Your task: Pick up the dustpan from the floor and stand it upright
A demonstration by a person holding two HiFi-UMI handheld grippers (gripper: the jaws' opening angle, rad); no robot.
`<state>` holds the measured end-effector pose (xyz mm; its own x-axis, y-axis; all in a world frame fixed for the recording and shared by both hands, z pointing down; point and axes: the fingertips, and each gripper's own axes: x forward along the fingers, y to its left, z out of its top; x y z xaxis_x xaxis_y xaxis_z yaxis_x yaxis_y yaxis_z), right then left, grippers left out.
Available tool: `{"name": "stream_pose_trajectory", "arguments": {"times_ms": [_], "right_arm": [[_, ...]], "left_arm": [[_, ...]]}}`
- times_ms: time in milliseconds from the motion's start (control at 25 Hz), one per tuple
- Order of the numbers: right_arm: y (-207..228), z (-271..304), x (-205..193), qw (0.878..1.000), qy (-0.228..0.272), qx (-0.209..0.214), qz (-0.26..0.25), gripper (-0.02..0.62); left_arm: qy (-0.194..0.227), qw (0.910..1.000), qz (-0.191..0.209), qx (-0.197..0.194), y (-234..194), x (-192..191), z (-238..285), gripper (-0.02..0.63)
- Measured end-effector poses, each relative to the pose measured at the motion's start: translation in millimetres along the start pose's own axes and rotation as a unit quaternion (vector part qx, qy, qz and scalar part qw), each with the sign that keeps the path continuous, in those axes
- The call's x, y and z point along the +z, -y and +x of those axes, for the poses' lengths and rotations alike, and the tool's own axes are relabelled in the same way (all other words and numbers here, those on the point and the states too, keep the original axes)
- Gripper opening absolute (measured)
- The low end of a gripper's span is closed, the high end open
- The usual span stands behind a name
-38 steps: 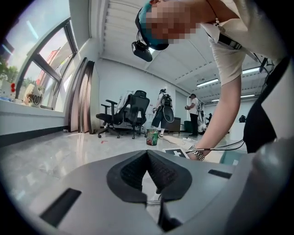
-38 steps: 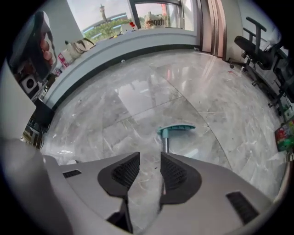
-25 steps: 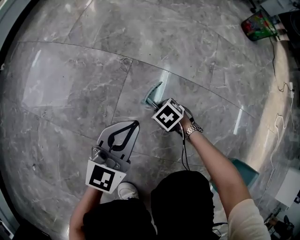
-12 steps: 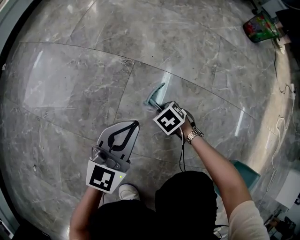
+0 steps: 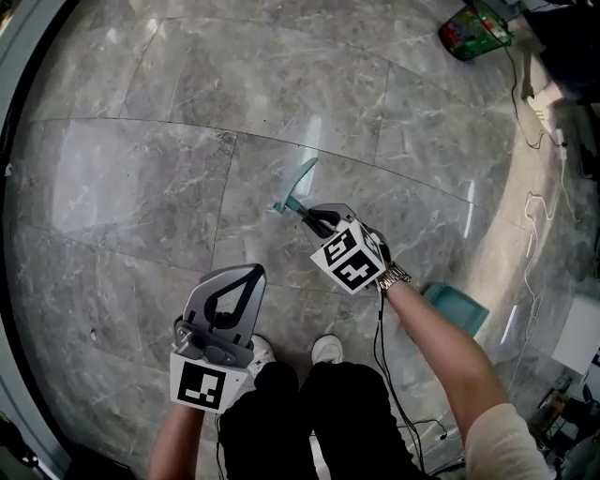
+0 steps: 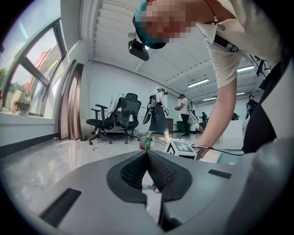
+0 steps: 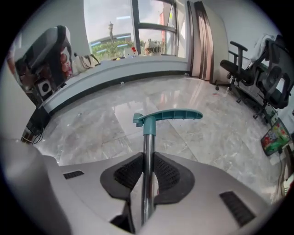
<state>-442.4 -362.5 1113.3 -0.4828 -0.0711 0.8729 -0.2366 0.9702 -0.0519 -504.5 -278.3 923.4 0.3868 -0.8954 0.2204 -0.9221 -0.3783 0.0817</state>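
Note:
The dustpan has a thin metal pole (image 7: 147, 151) with a teal grip (image 7: 170, 116) at its end. My right gripper (image 7: 148, 160) is shut on the pole just below that grip, and its pads press both sides. In the head view the right gripper (image 5: 319, 221) holds the pole with the teal grip (image 5: 298, 186) sticking out ahead of it. The teal pan (image 5: 457, 308) shows behind my right forearm, low near the floor. My left gripper (image 5: 249, 273) hangs to the left, shut, with nothing between its pads (image 6: 138, 170).
The floor is grey marble tile (image 5: 141, 178). A green and red container (image 5: 473, 28) stands far off, with cables (image 5: 534, 216) along the right side. Office chairs (image 6: 117, 117) and people stand in the background. My shoes (image 5: 326, 349) are below the grippers.
Both grippers have risen away from the floor, and the right one brings the pole's grip end up with it. The pan has shifted closer to my right arm. My shoes have come into view.

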Motion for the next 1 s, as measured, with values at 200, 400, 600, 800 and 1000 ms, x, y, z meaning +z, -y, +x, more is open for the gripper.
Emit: {"name": "stream_pose_trajectory", "arguments": {"times_ms": [200, 400, 600, 800, 1000], "right_arm": [[-1.9, -120.9, 22.4, 0.996, 0.083, -0.023, -0.004, 0.091], [-10.8, -255.0, 20.5, 0.988, 0.142, -0.053, 0.011, 0.091], [-20.9, -360.6, -12.4, 0.983, 0.171, -0.069, 0.009, 0.091], [-27.1, -441.5, -54.3, 0.973, 0.208, -0.101, 0.023, 0.089], [-43.0, -510.7, -97.9, 0.952, 0.255, -0.163, 0.05, 0.087]], "left_arm": [[0.006, 0.9999, -0.01, -0.001, 36.5, 88.8, -18.3, 0.011], [0.012, 0.9992, -0.015, -0.036, 108.2, 181.5, -32.3, 0.011], [0.033, 0.9974, -0.02, -0.061, 194.5, 241.2, -35.5, 0.011], [0.054, 0.9953, -0.015, -0.078, 273.0, 277.3, -32.7, 0.011], [0.082, 0.9924, -0.01, -0.092, 346.7, 301.2, -50.6, 0.011]]}}
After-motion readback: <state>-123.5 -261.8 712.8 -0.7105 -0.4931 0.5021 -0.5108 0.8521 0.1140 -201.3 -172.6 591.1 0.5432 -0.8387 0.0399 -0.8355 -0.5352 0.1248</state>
